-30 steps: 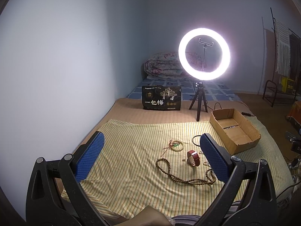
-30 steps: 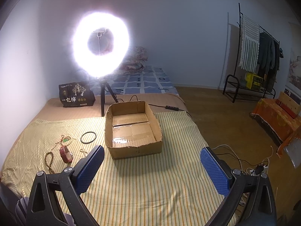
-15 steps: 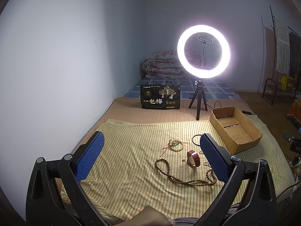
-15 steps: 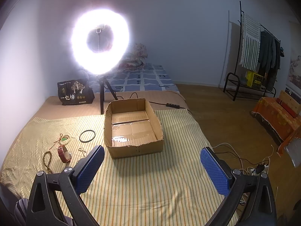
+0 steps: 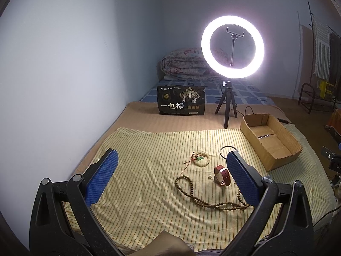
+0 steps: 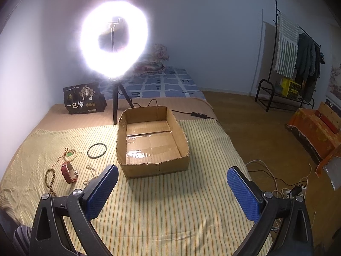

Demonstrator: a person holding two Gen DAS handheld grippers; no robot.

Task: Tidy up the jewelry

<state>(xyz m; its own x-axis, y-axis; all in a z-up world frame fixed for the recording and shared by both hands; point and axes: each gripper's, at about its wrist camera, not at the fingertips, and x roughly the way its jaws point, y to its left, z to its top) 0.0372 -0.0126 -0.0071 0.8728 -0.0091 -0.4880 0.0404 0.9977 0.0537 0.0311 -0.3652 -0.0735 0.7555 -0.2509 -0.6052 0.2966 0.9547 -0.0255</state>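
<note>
Nearest in each wrist view are the two grippers, both held above a bed covered by a yellow striped cloth [image 6: 170, 202]. The left gripper [image 5: 170, 170] has its blue-padded fingers [image 5: 102, 179] spread wide and released, holding nothing. The right gripper [image 6: 172, 183] is likewise spread apart with nothing between its fingers [image 6: 243, 194].

Just beyond the left gripper, the jewelry lies loose on the cloth. A long string of brown wooden beads [image 5: 202, 198] curls closest to the camera. Behind it stands a red-strapped watch [image 5: 222, 175], tipped on its edge. A little farther lie a pale bead bracelet [image 5: 202, 159] with a green charm and red cord, and a thin dark bangle [image 6: 97, 150] lying flat. A small strand of white beads [image 6: 90, 172] lies near the watch (partly hidden behind a finger in the right view).

To the right of the jewelry, well apart from it, sits an open cardboard box [image 6: 152, 137], with only tape showing on its floor.

Farther back stand a black snack bag [image 5: 181, 100] and a lit ring light [image 5: 232, 47] on a small tripod. A rolled quilt [image 5: 183, 64] lies against the far wall.
</note>
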